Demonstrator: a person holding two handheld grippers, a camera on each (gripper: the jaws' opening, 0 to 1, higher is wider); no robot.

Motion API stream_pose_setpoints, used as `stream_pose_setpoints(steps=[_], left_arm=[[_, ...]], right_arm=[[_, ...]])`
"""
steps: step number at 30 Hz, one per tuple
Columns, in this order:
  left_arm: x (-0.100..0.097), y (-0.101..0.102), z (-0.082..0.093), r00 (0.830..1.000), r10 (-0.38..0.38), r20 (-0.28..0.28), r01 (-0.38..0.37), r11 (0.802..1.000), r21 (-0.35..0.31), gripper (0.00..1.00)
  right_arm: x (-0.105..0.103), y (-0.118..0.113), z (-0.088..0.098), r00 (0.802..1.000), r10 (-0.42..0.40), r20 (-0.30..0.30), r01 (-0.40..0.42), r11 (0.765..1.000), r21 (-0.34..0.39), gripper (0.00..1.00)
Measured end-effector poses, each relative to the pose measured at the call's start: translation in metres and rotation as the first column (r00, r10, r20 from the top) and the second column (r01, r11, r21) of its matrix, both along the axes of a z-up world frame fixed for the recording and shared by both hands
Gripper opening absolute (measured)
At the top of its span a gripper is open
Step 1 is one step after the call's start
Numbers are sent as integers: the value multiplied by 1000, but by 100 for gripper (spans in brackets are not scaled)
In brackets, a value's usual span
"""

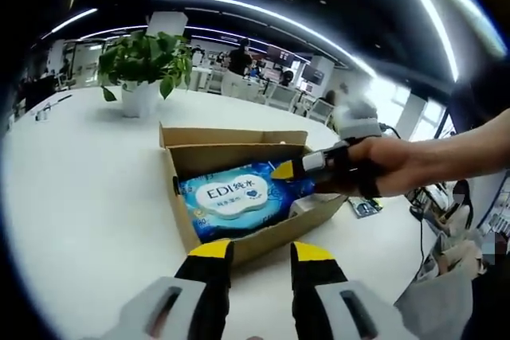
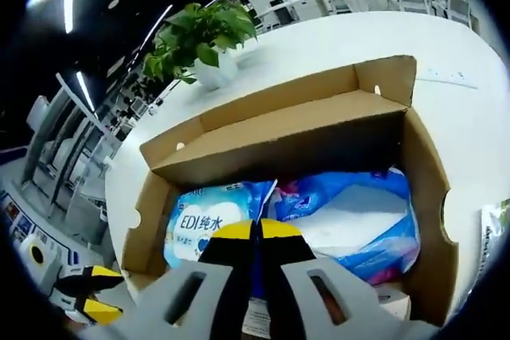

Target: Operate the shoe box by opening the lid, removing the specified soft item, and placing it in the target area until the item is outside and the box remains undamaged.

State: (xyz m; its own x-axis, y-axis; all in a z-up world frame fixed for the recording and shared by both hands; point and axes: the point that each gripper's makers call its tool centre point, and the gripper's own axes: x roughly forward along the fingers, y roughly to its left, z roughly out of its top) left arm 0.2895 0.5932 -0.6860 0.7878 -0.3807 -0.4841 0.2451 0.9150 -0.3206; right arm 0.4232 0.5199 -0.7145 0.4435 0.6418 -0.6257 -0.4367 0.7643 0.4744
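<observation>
Reaching into the open shoe box (image 2: pixel 414 173) on the white table (image 1: pixel 80 189), we had the right gripper (image 2: pixel 255 232) with jaws nearly together, seemingly pinching the edge of the blue wet-wipes pack (image 2: pixel 211 224). The left gripper (image 1: pixel 261 254) waited just outside the near wall, jaws narrowly apart and holding nothing. We judged a slow, straight lift best, keeping clear of the cardboard walls and folded-back lid (image 2: pixel 319 89).

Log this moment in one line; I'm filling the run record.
box: lid open | right tongs: shut on wipes pack | left tongs: open, near box
</observation>
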Motion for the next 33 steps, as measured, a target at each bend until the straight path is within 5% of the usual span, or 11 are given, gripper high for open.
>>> stream_pose_setpoints(steps=[15,33], left_arm=[[4,-17,1,999,-37,-7,37,999,-8,28],[9,-25,-2,998,-58,-20,58,998,-9,28]], right_arm=[[-8,-1,17,1000,-27,-2,27,997,79,0],[3,-34,48,991,-127,30,121,980,157,0]])
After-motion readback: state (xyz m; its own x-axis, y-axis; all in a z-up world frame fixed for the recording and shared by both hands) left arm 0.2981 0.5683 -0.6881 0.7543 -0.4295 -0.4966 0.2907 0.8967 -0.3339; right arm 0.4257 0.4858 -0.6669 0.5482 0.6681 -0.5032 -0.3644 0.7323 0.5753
